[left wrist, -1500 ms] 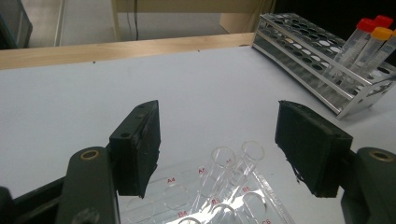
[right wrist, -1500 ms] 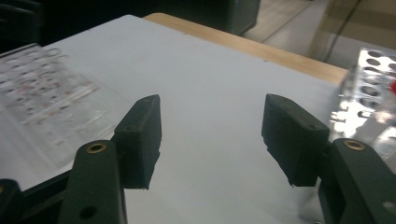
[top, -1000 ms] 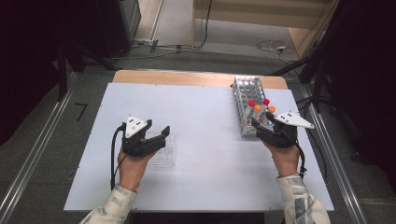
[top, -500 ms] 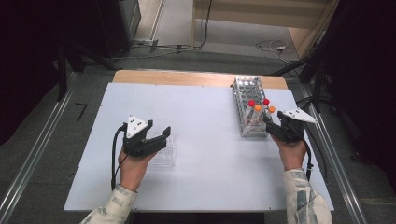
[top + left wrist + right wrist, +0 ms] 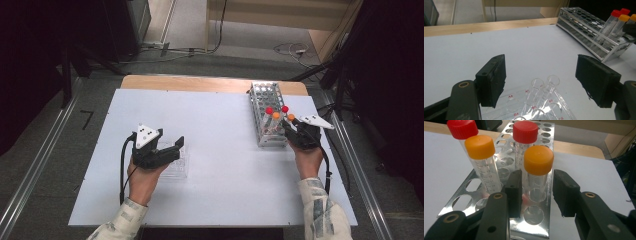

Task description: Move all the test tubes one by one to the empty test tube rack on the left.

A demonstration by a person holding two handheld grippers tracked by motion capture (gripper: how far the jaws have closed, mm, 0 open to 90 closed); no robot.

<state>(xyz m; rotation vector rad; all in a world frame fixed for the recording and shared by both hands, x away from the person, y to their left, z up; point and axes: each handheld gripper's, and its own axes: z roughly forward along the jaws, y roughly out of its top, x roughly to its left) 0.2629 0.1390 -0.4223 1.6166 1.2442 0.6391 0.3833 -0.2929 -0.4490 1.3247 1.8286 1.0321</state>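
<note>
Right gripper view puts the right tool (image 5: 536, 195) nearest: its black jaws straddle the orange-capped tube (image 5: 537, 173) at the near end of the metal rack (image 5: 534, 220). They have just been closing, with the tube between them, but a gap shows at either pad, so nothing is pinched yet. Just behind stands a red-capped tube (image 5: 524, 137); to the left lean a second orange-capped tube (image 5: 482, 160) and another red-capped tube (image 5: 461, 130), close enough to be knocked.

The risk from here is a glancing grip. If the jaws meet the smooth wall off centre, the tube could tilt in its hole, jam against the rack's edge, or drag the light rack across the bench (image 5: 220, 120). Closing under the cap rather than on the barrel might also let it slip on the lift.

Left gripper view shows the left tool (image 5: 541, 80) spread wide and empty, hovering over a clear tray (image 5: 534, 107) that carries open glass tubes (image 5: 549, 85). A careless dip there could topple them.

Farther off, in the high view, the rack (image 5: 267, 112) sits at the bench's right side beside the right tool (image 5: 295, 131), well apart from the left tool (image 5: 167, 150).
</note>
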